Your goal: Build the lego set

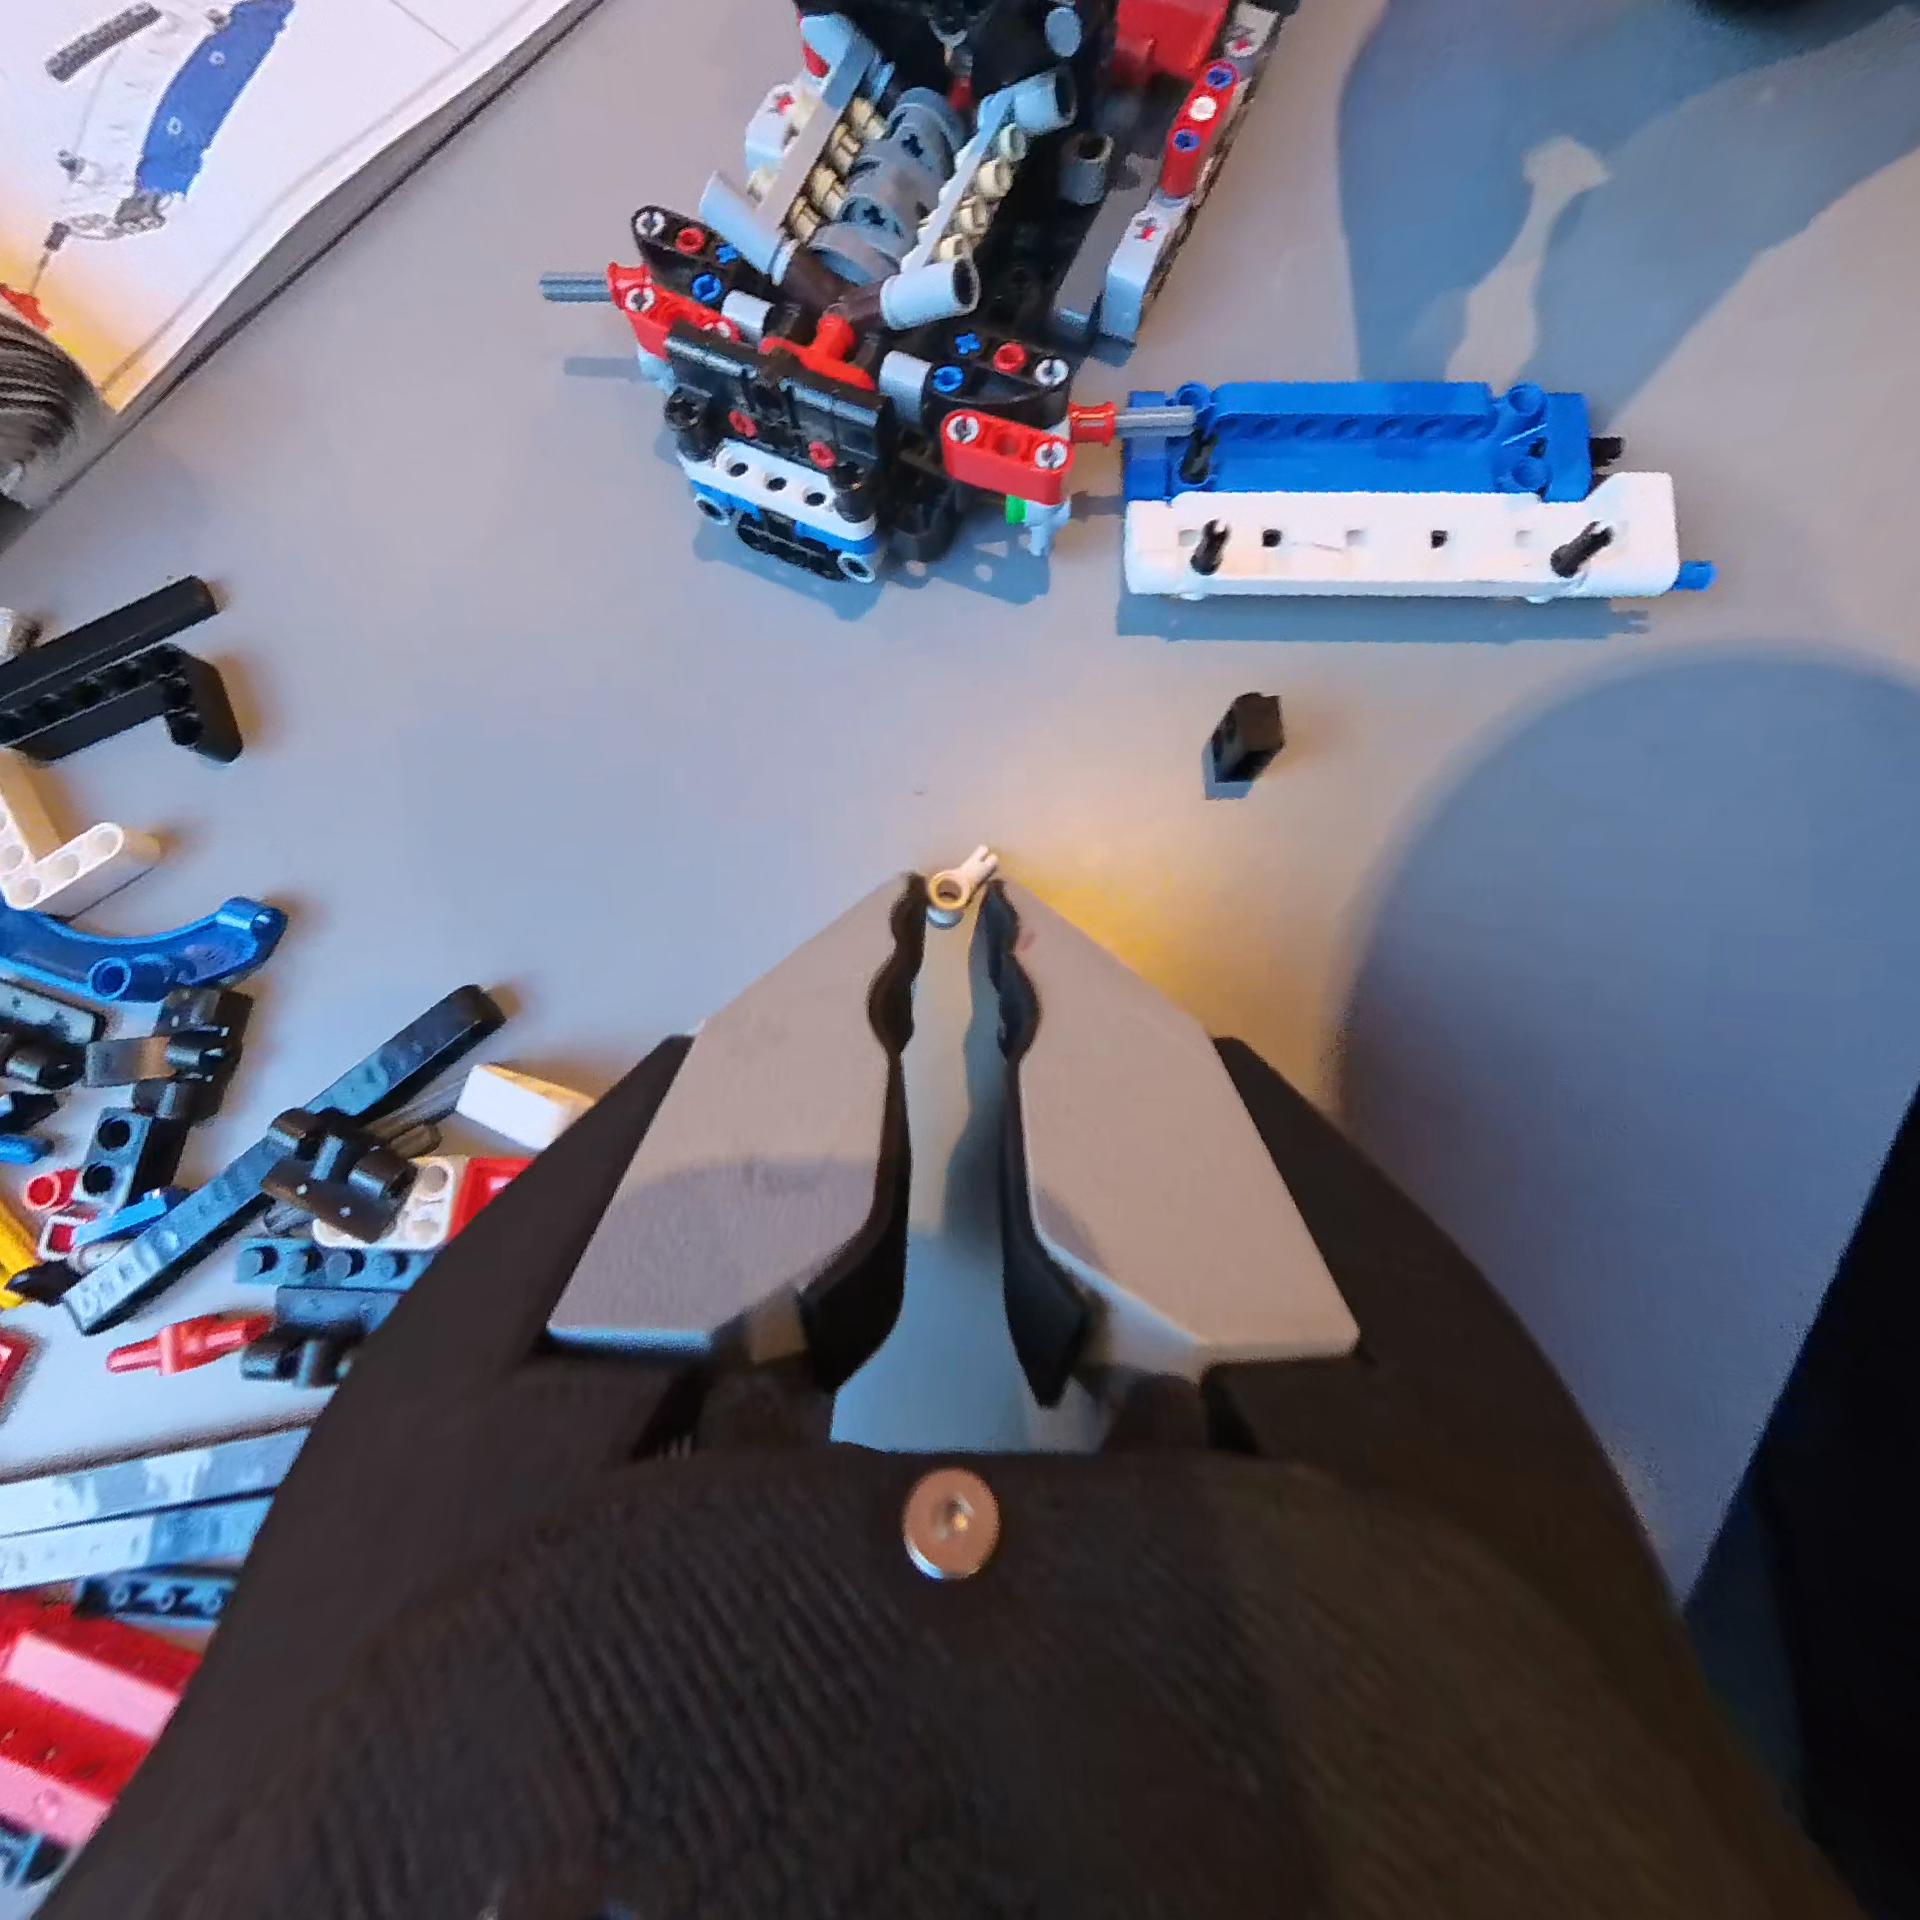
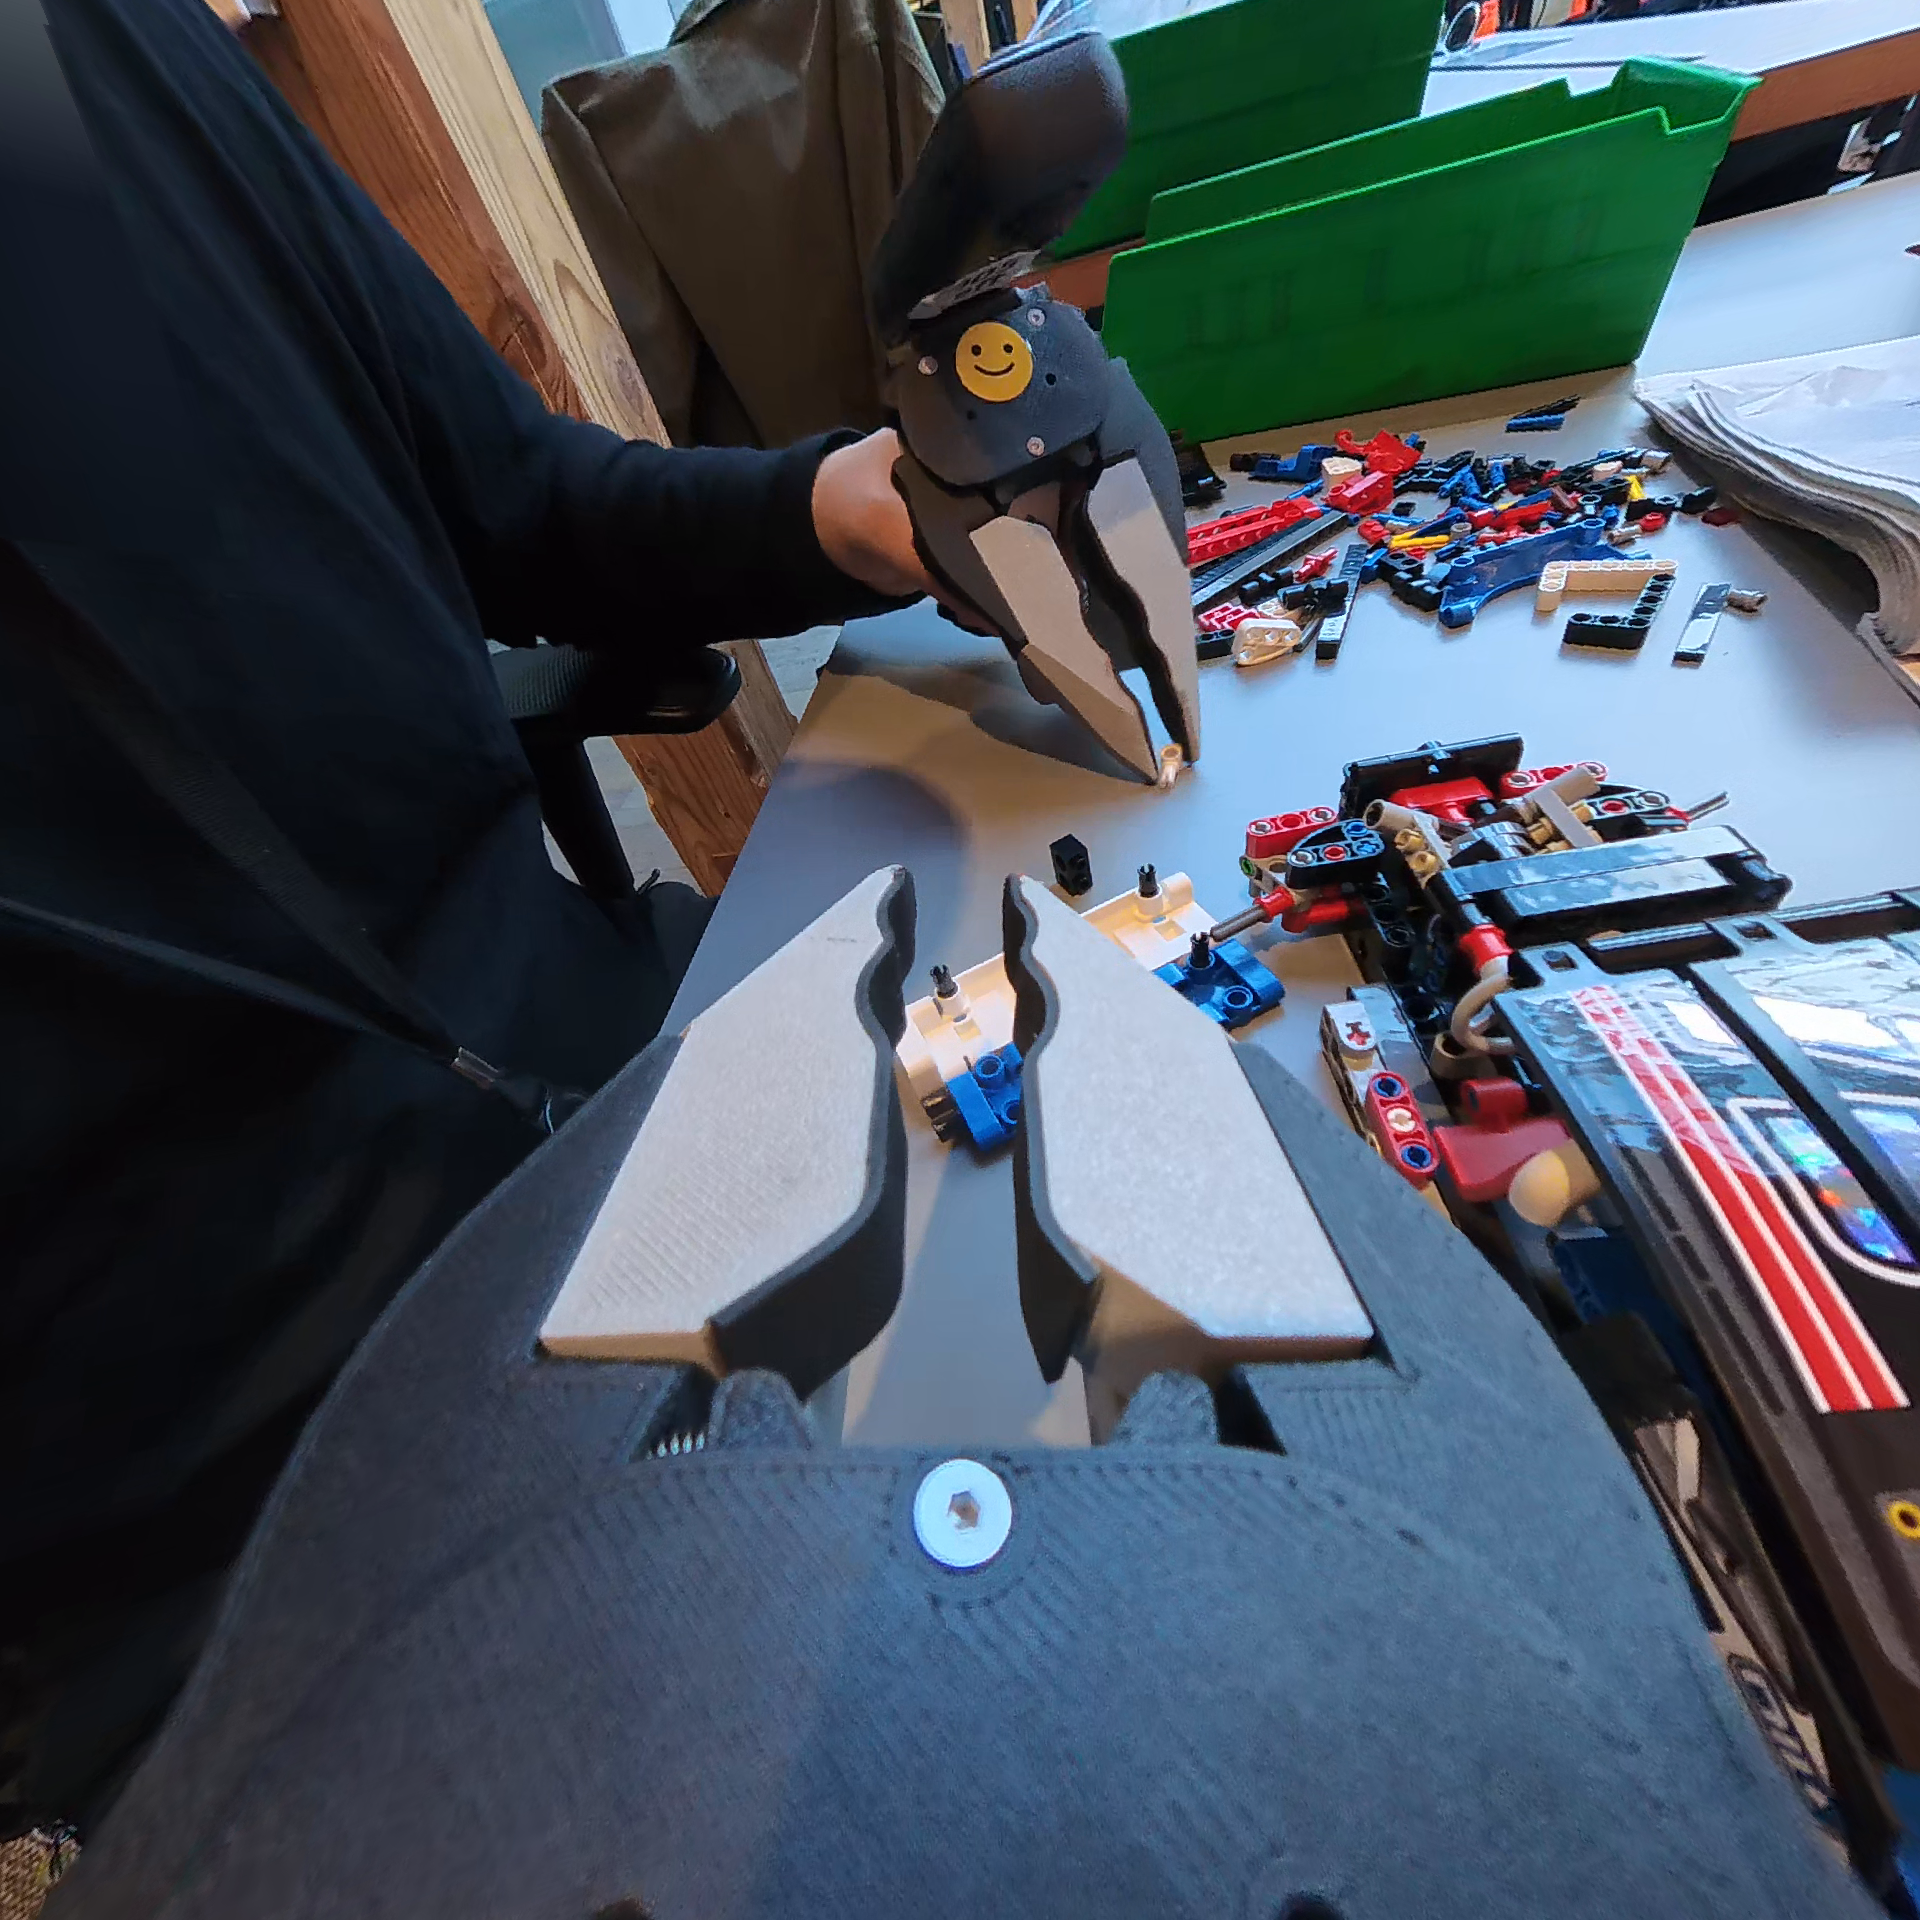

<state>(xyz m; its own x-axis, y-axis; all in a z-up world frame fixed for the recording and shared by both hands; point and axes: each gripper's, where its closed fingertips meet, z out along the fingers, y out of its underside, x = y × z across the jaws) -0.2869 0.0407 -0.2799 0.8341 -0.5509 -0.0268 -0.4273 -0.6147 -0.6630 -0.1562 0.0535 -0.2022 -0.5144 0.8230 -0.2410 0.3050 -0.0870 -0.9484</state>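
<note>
Near the desk's front edge: your left tool pinches a small light grey connector at its fingertips, the piece's end touching or just above the grey desk; which one, you cannot tell.
Left tool, seen from the right wrist view: your hand grips its dark body, which bears a round yellow sticker; its tips point down at the desk with the connector between them.
Right tool: your right tool hangs spread, fingers apart and holding nothing, above the blue and white panel assembly.
Panel assembly: it lies flat just beside the partly built lego car, a grey axle from the car reaching its blue end; black pins stand out of its white part.
Black brick: one small black brick sits alone on the desk, between the panel assembly and the left tool's tips.
Loose parts: a pile of loose pieces in black, blue, red and white spreads along the desk to the left of your left tool.
Instruction booklet: an open instruction booklet lies at the far left corner.
Far edge: green bins stand behind the loose pieces.
</note>
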